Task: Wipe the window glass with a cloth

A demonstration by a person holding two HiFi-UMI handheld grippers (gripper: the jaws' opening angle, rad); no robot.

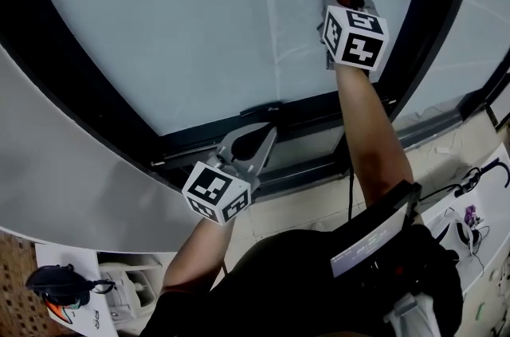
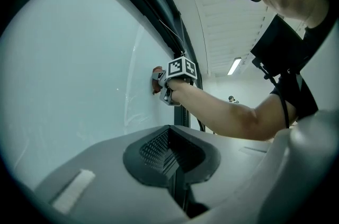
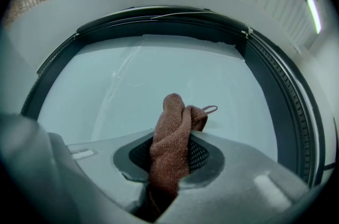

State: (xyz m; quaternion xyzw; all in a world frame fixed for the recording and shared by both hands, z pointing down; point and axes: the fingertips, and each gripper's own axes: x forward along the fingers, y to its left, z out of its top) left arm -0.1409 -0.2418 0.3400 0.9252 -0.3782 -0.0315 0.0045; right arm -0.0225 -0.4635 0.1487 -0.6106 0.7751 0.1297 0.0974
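No legible text. The marker cube [image 1: 217, 194] on the left tongs [image 1: 253, 138] bears only black-and-white squares; print on the white box [image 1: 96, 318] below-left of them is too small to read.

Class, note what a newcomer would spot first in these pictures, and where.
The reddish-brown cloth, clamped in the right claw, stands out against the pale window glass, near its right side. Below, the left claw hangs shut and empty by the dark frame.
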